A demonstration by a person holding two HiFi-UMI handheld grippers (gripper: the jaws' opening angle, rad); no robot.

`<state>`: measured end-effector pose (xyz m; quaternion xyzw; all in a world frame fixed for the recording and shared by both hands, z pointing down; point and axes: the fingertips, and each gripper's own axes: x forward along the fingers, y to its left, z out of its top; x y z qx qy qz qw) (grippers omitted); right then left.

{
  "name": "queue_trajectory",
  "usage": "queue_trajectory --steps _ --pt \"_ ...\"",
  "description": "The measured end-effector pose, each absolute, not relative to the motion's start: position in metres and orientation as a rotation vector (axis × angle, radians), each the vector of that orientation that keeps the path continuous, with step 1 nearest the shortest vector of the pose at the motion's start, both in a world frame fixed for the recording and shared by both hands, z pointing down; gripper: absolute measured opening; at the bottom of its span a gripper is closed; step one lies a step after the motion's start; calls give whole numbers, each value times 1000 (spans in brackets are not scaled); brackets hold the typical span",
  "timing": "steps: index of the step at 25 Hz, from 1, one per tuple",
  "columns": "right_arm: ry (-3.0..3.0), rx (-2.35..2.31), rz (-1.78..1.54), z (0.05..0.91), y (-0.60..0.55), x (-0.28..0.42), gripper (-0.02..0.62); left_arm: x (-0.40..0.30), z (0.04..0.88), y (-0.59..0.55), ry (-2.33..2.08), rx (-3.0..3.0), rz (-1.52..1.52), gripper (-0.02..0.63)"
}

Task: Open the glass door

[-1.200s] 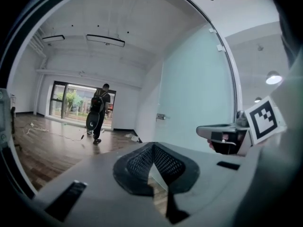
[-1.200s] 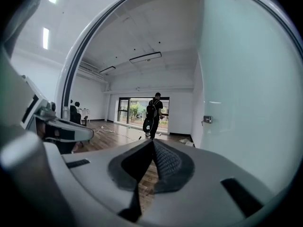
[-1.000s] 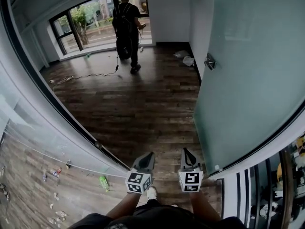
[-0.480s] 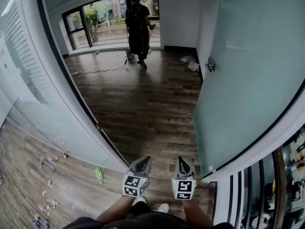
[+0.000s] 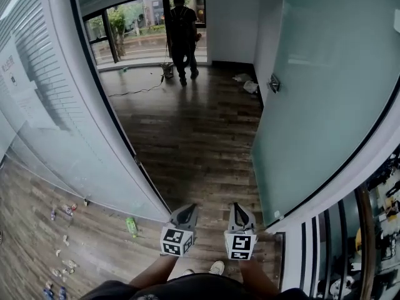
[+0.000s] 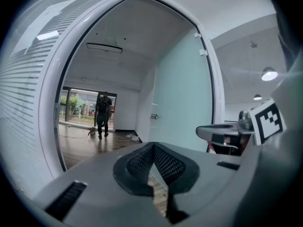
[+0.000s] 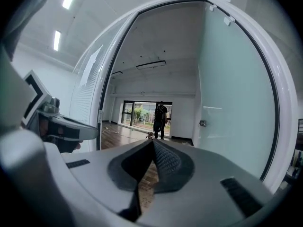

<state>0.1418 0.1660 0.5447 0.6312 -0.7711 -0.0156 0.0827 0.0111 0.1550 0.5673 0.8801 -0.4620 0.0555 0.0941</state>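
Note:
The frosted glass door [image 5: 325, 92] stands swung open into the room on my right, its metal handle [image 5: 274, 83] on the far edge. Both grippers hang side by side at the doorway, low in the head view, pointing into the room. My left gripper [image 5: 189, 210] is shut with nothing in it. My right gripper [image 5: 237, 208] is shut and empty too. Neither touches the door. In the left gripper view the door [image 6: 182, 98] and its handle [image 6: 153, 117] lie ahead to the right of the gripper [image 6: 154, 145]. The right gripper view has the door [image 7: 232, 103] beside the gripper [image 7: 153, 142].
A glass wall with frosted stripes [image 5: 62, 124] and a dark door frame [image 5: 119, 130] run along my left. A person [image 5: 183, 30] stands by the far window. A cable [image 5: 134, 92] and white bags [image 5: 247, 83] lie on the wooden floor. A green bottle [image 5: 131, 227] lies at lower left.
The view has shifted along the doorway, with the frame and glass wall now standing steeper at left. Both grippers moved together and stayed shut. The person has stepped nearer the window.

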Motion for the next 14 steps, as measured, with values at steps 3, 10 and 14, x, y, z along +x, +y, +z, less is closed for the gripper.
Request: queue_trajectory --steps 3,10,14 --pt "-2301 1882 -41 539 175 130 18 3 557 162 -1358 2617 142 6" --pt "-2288 1869 -52 525 187 113 18 -9 542 172 -1366 2613 142 6" --pt "-2276 1870 -31 548 191 106 18 -14 560 176 -1356 2617 153 6"
